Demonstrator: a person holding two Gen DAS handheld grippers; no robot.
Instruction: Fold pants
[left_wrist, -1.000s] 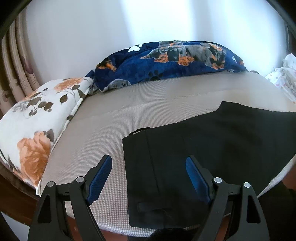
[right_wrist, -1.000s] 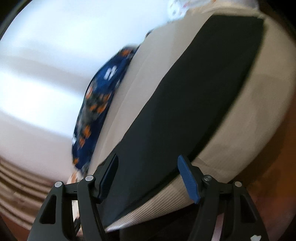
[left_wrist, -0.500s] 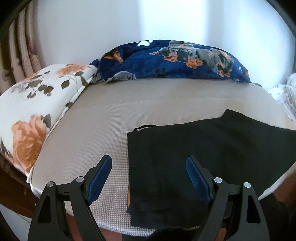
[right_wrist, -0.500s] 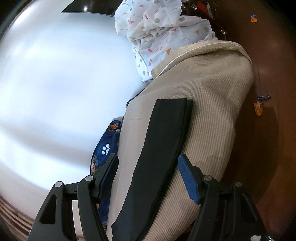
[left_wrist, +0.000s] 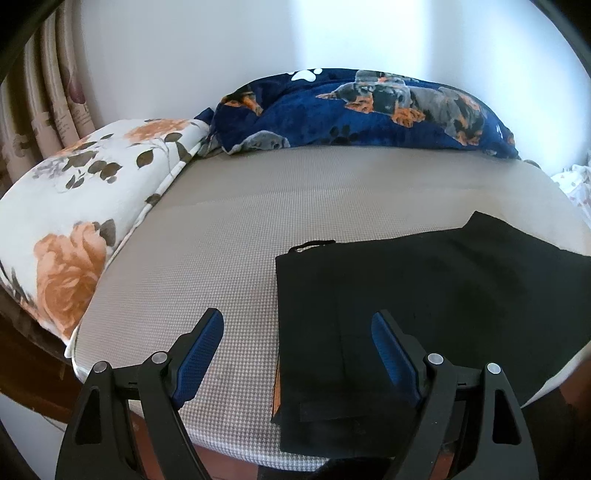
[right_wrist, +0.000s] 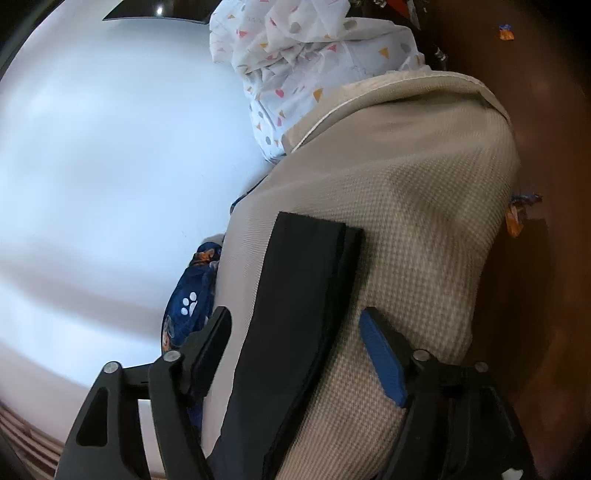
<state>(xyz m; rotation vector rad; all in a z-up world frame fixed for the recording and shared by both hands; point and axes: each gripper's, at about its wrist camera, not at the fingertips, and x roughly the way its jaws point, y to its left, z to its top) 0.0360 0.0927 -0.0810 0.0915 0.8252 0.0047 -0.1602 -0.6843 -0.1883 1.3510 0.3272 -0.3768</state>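
The black pants (left_wrist: 424, 302) lay flat on the beige mattress (left_wrist: 229, 266), already doubled leg over leg, waistband toward the near edge at about 6 o'clock in the left wrist view and the legs running off toward 3 o'clock. The left tongs (left_wrist: 297, 350) hung apart above the waistband corner, clamped on nothing. The right tongs (right_wrist: 295, 347) were likewise apart, straddling the leg strip (right_wrist: 295, 295) without touching it, the hems lying ahead at 12 o'clock. This looked like the approach before a crosswise fold. Next, each pair of tongs would likely need to descend and pinch both layers at an end, then carry one end over the other.
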